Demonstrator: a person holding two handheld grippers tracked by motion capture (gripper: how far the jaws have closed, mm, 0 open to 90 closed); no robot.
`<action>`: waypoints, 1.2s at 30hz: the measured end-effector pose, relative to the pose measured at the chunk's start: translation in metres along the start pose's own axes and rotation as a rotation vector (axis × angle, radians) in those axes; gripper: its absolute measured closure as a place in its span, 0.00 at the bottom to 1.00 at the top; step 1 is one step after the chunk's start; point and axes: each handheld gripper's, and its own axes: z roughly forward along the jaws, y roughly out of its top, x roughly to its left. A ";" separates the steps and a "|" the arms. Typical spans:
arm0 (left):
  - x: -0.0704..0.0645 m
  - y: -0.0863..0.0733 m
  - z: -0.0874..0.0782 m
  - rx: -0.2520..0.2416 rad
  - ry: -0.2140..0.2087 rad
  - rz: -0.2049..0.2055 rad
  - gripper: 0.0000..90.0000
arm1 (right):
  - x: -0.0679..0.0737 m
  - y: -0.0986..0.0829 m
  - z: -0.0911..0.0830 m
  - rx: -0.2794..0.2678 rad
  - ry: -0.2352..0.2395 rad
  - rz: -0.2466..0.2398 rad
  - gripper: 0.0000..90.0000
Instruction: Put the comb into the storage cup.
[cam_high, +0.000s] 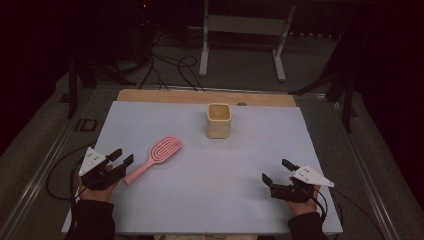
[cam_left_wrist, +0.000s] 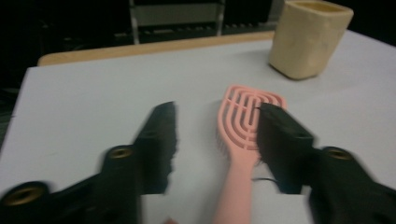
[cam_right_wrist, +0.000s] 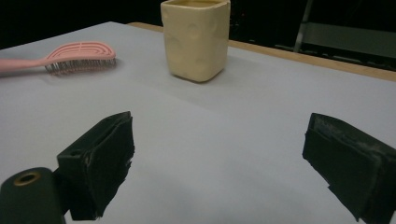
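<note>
Reaching for the pink hairbrush (cam_high: 155, 158) lying left of the cream cup (cam_high: 219, 120), my left gripper (cam_high: 122, 158) gapes beside its handle; right gripper (cam_high: 278, 171) waits released. Next: straddle handle, clench.

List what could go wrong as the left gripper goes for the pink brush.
1. The left gripper is open around the pink brush's handle end; gripped there, the head may sag or swing.
2. The brush lies bristles down, so closing jaws might skid it across the white sheet.
</note>
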 end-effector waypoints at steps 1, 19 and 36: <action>0.001 -0.003 -0.004 -0.017 0.005 -0.023 0.41 | -0.001 0.000 0.000 -0.007 0.004 0.005 0.10; -0.011 -0.013 -0.023 0.018 0.021 0.060 0.00 | -0.001 0.000 0.000 -0.020 0.000 -0.001 0.10; -0.013 -0.008 -0.018 0.065 0.072 0.081 0.00 | 0.001 -0.002 0.002 -0.018 -0.003 -0.002 0.10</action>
